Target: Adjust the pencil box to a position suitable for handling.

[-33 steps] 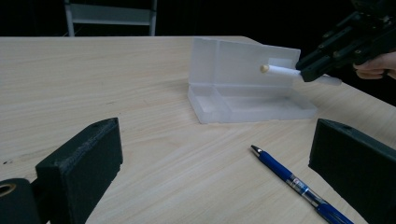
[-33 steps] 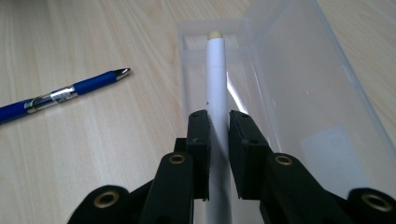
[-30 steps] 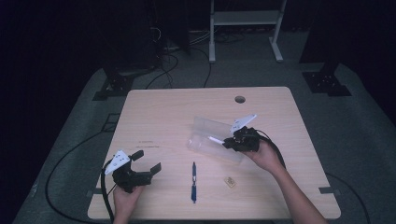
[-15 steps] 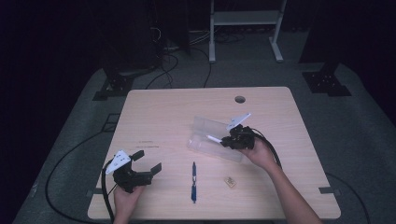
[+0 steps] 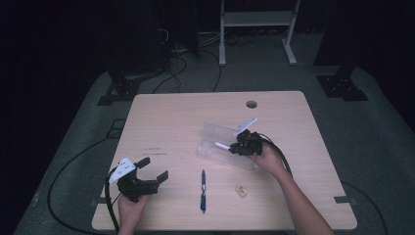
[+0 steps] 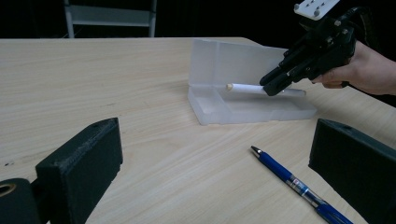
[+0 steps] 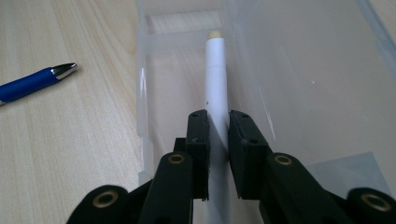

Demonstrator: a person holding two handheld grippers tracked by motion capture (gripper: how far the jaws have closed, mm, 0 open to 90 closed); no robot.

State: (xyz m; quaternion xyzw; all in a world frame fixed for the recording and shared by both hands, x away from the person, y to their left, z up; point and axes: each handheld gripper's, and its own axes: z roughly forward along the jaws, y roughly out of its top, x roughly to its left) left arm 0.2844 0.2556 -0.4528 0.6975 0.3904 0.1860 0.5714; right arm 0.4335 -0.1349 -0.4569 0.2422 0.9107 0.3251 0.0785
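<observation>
Open case (image 5: 222,147) sits mid-desk (image 5: 171,122), right of centre. White pen (image 5: 221,145) hangs just over its tray, in right tongs (image 5: 235,148). Blue pen (image 5: 203,190) lies nearer desk front; small block (image 5: 241,191) to its right. Left tongs (image 5: 152,169) at front-left.

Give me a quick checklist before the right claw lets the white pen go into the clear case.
1. Right claw clamps the white cylindrical pen: ok.
2. Clear plastic pencil case open, lid up: ok.
3. Pen above the case's tray: ok.
4. Pen resting on the tray floor: cannot tell.
5. Left claw open, apart from the case: ok.
6. Blue ballpoint pen lies outside the case: ok.
</observation>
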